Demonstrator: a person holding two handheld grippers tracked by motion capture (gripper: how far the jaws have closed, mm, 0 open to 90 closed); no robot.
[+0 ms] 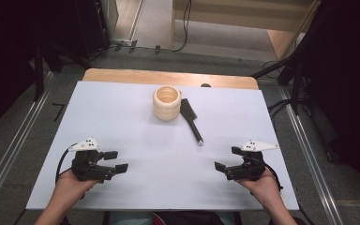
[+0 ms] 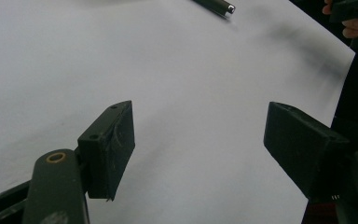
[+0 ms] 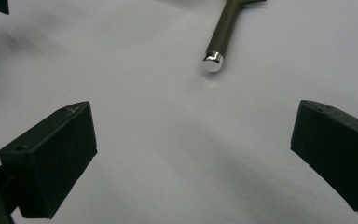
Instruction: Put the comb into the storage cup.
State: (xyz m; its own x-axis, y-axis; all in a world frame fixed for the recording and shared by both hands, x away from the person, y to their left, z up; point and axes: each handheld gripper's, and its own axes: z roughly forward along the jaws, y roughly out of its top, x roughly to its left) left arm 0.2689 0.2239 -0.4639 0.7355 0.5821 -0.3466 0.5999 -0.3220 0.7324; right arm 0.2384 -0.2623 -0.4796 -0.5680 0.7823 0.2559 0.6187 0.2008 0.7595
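Both grippers, left gripper [image 1: 117, 161] and right gripper [image 1: 228, 158]: jaws wide, empty.

The table [image 1: 122, 122] has a plain pale bluish-white top with a light wood strip along its far edge. On it stands a cream ribbed cup [image 1: 167, 102]; just right of the cup lies a black comb [image 1: 191, 119] whose dark handle ends in a shiny silver cap. Both grippers [image 1: 117, 161] [image 1: 225, 158] are black with grey top plates.

We see a black brush [image 1: 191, 118] with a silver-tipped handle lying flat at upper centre, just beside a cream ribbed cup [image 1: 167, 102] standing upright.
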